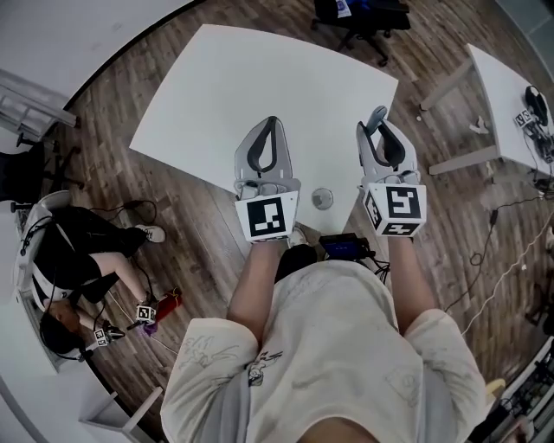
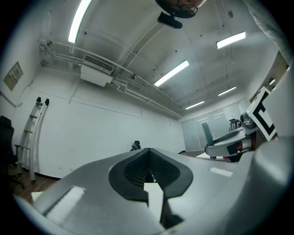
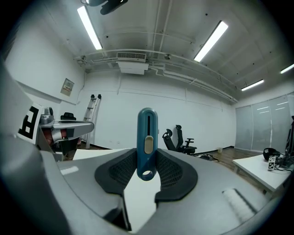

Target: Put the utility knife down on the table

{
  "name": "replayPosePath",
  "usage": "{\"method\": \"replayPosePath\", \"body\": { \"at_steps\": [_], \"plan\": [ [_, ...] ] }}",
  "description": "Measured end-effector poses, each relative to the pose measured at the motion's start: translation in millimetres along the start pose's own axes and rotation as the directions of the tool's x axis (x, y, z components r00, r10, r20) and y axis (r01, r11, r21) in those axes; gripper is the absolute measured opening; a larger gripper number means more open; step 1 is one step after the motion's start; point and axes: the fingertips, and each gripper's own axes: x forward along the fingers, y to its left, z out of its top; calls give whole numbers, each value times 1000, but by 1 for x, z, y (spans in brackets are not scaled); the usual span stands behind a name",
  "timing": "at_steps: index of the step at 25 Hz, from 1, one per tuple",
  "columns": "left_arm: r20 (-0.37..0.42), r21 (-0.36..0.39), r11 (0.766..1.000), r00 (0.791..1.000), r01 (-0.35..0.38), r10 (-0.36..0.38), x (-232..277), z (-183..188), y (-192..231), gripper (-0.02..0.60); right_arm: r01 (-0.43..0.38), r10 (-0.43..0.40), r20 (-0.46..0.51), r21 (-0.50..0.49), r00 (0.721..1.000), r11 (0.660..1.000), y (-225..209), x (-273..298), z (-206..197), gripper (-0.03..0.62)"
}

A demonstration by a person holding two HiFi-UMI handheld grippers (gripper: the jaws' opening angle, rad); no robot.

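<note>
The blue utility knife (image 3: 147, 137) stands upright between the pads of my right gripper (image 3: 147, 161), which is shut on its lower end; its yellowish slider faces the camera. In the head view the knife (image 1: 376, 115) pokes out past the right gripper's tips (image 1: 378, 131) over the near right part of the white table (image 1: 260, 78). My left gripper (image 1: 272, 123) hovers beside it over the table's near edge. In the left gripper view its jaws (image 2: 148, 153) meet at the tips with nothing between them. Both grippers point roughly level, away from me.
A second white table (image 1: 506, 95) with small items stands to the right. A black office chair (image 1: 359, 22) is beyond the table. A person sits on the floor at the left (image 1: 78, 260). A black device (image 1: 344, 247) and cables lie near my feet.
</note>
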Motion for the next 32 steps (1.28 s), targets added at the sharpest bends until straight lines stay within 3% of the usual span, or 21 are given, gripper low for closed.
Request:
{"method": "replayPosePath", "body": {
  "at_steps": [3, 10, 19, 32],
  "plan": [
    [-7, 0, 1000, 1000, 3, -3, 40, -11, -9, 18, 4, -4, -36, -11, 999, 1000, -31, 31, -13, 135],
    [-26, 15, 1000, 999, -20, 20, 37, -33, -17, 18, -28, 24, -143, -23, 989, 999, -38, 51, -66, 135],
    [-38, 36, 998, 998, -43, 45, 38, -34, -30, 18, -72, 60, -261, -37, 964, 997, -43, 74, -119, 135],
    [-43, 40, 998, 997, -55, 57, 27, -42, -40, 17, -124, 89, -444, -51, 892, 991, -36, 89, -212, 135]
  ]
}}
